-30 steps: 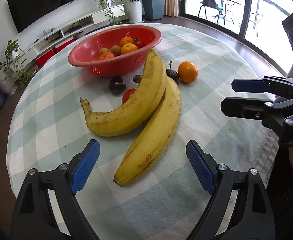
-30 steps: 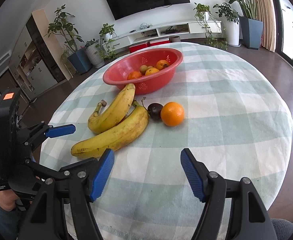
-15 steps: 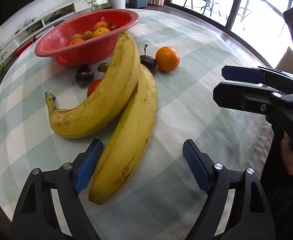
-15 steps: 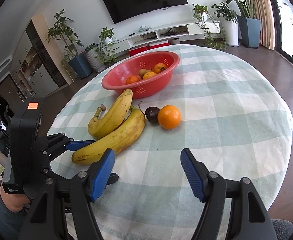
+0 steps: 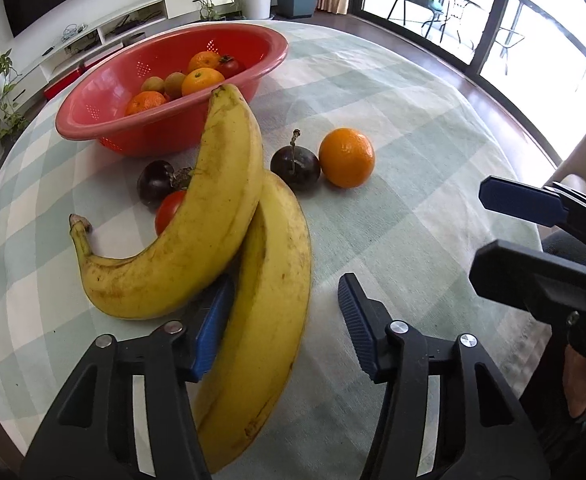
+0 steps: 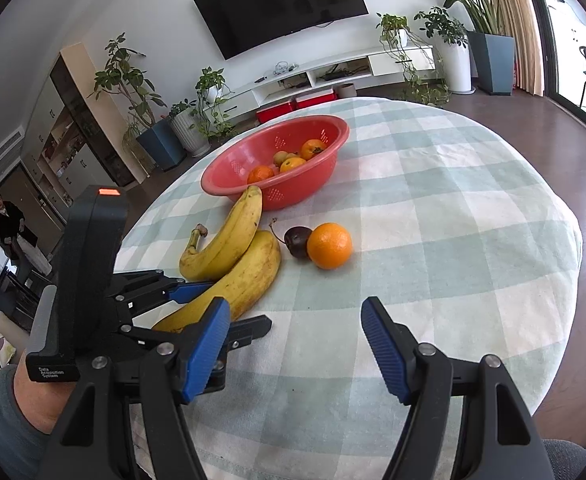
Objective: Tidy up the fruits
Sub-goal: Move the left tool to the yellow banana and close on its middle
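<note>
Two bananas lie on the checked tablecloth. My left gripper (image 5: 281, 324) is open, its jaws on either side of the near banana (image 5: 265, 300), also in the right wrist view (image 6: 237, 284). The far banana (image 5: 197, 220) leans over it. An orange (image 5: 346, 157), two dark plums (image 5: 295, 166) (image 5: 155, 182) and a red tomato (image 5: 169, 212) lie beside them. A red basket (image 5: 105, 120) at the back holds several small fruits. My right gripper (image 6: 295, 344) is open and empty above the cloth.
The round table's cloth (image 6: 453, 220) drops off at the right and front edges. A TV, shelf and plants stand behind the table. A glass door is at the right.
My left gripper has moved forward and down until its jaws straddle the near banana's lower half. The right gripper has hardly moved.
</note>
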### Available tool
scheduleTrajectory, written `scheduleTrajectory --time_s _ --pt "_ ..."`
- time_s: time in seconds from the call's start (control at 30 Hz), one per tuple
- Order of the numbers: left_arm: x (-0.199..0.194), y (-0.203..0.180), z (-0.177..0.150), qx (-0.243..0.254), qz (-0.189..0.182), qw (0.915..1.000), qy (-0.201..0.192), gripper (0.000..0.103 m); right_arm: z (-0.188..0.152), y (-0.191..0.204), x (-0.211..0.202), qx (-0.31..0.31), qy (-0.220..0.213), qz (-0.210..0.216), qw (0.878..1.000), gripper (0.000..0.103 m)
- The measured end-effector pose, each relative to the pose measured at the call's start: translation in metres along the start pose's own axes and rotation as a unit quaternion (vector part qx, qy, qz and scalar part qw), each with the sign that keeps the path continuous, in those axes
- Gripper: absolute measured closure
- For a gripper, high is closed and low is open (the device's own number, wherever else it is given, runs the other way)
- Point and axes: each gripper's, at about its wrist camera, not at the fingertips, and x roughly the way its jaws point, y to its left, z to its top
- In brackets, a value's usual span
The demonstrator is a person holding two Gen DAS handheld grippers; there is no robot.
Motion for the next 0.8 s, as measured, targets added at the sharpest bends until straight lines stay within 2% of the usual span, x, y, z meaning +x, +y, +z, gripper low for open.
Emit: scheduleTrajectory --time_s 0.2,0.3,0.47,0.8 --pt "0.005 -0.002 0.008 0.006 0.021 0.9998 0.0 0.056 -0.001 -0.001 -0.002 0.0 -0.002 0.002 1.0 0.031" --pt "0.003 -0.001 0.006 0.01 0.026 0.9996 -0.005 0.066 -0.001 -0.003 -0.004 0.003 -0.005 0.003 1.0 0.032" --pt "0.001 -0.003 0.003 0.016 0.025 0.9995 -0.011 0.069 0.0 -0.006 -0.005 0.009 -0.005 0.0 1.0 0.032" --pt "-0.017 -0.005 -0.029 -0.021 -0.023 0.9986 -0.043 0.07 0.006 -0.004 -0.002 -0.003 0.002 -0.017 1.0 0.032"
